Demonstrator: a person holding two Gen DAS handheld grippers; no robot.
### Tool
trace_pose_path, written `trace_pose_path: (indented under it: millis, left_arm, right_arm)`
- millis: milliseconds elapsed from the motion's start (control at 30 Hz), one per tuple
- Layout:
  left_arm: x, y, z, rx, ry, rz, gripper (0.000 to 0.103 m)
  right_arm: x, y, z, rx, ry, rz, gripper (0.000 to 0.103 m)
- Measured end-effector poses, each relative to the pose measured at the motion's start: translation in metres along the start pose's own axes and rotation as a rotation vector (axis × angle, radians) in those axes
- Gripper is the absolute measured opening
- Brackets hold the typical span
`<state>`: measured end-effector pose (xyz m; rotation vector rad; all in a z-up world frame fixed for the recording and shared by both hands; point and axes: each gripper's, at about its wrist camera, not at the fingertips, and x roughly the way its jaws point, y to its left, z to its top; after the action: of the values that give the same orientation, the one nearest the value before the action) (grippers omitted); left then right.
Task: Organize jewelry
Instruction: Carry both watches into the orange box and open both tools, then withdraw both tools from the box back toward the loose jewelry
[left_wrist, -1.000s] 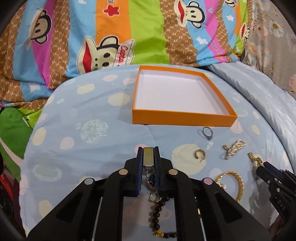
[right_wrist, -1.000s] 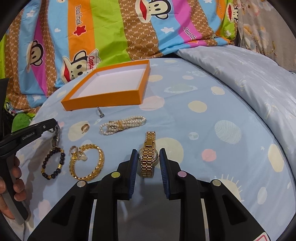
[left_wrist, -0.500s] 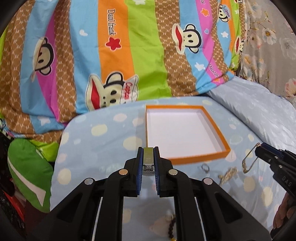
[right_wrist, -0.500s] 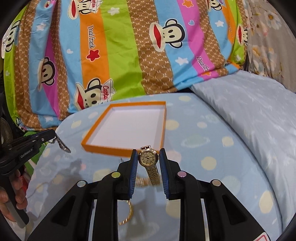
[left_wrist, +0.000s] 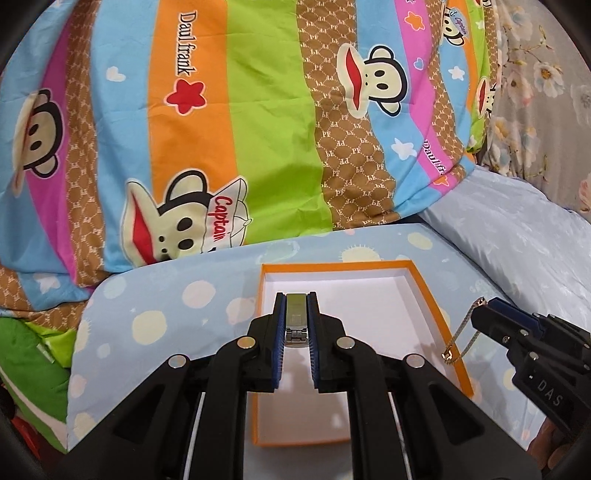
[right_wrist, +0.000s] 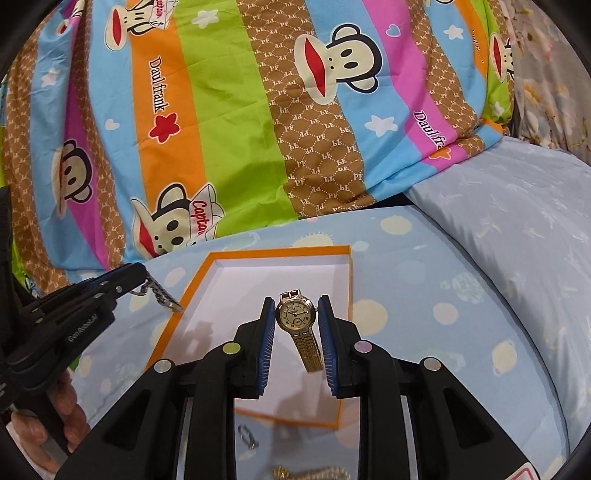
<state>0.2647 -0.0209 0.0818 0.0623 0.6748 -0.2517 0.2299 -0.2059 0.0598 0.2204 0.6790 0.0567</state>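
- Your left gripper (left_wrist: 296, 325) is pinched tight on the silver metal watch (left_wrist: 296, 320), hanging over the shallow orange cardboard box with the white inside (left_wrist: 424, 291).
- Your right gripper (right_wrist: 295, 317) is clamping the gold watch with the round pale dial (right_wrist: 295, 314) by its case, band dangling, above the same box.
- Box sits on the light blue spotted sheet (right_wrist: 424, 314); a small silver ring (right_wrist: 246, 435) lies just near of it.
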Motion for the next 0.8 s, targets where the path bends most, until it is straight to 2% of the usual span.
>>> trace_pose_path:
  millis: [233, 433, 467, 500, 533, 600, 700, 800]
  left_arm:
    - [0.05, 0.003, -0.003, -0.022, 0.06, 0.026, 0.01]
    - [0.069, 0.009, -0.004, -0.051, 0.065, 0.012, 0.011]
    - [0.071, 0.009, -0.004, -0.058, 0.062, 0.013, 0.014]
    - [0.072, 0.01, -0.003, -0.065, 0.058, 0.015, 0.024]
    - [0.073, 0.011, -0.003, -0.073, 0.061, 0.019, 0.043]
    - [0.07, 0.012, -0.003, -0.078, 0.05, 0.016, 0.061]
    - [0.054, 0.012, -0.004, -0.045, 0.019, 0.034, 0.061]
    - [0.034, 0.016, -0.016, -0.025, 0.013, 0.054, 0.061]
  right_arm:
    - [0.04, 0.003, 0.001, -0.002, 0.028, 0.001, 0.023]
    - [0.062, -0.002, 0.001, 0.012, 0.062, 0.008, 0.024]
    - [0.064, -0.003, 0.0, 0.012, 0.061, 0.007, 0.024]
    - [0.065, -0.004, 0.0, 0.01, 0.059, -0.005, 0.028]
    - [0.064, -0.005, -0.001, 0.008, 0.056, -0.016, 0.031]
    - [0.056, -0.008, -0.001, 0.017, 0.034, -0.027, 0.041]
    - [0.037, -0.013, -0.005, 0.032, 0.015, -0.005, 0.041]
    - [0.021, -0.01, -0.017, 0.005, 0.031, 0.011, 0.041]
